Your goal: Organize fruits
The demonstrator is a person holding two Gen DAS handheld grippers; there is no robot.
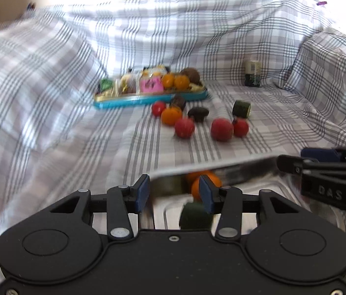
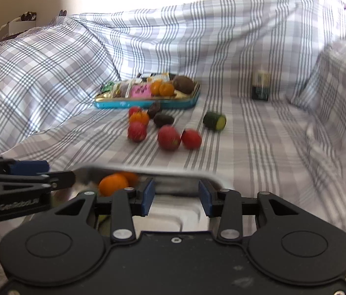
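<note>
Both grippers hover over a shiny metal tray (image 1: 222, 166) at the near edge of a checked cloth. My left gripper (image 1: 175, 194) is open and empty above the tray, which holds an orange fruit (image 1: 209, 180) and a dark green piece (image 1: 195, 215). My right gripper (image 2: 176, 195) is open and empty over the same tray (image 2: 173, 173), with an orange fruit (image 2: 112, 184) to its left. Loose on the cloth lie red fruits (image 1: 221, 129), an orange one (image 1: 171, 115), dark ones (image 1: 198, 113) and a cut green piece (image 1: 241, 108).
A teal tray (image 1: 148, 97) at the back holds wrapped snacks, two orange fruits and a brown one. A small dark jar (image 1: 252, 73) stands at the back right. The checked cloth (image 1: 50, 86) rises in folds at the left, back and right.
</note>
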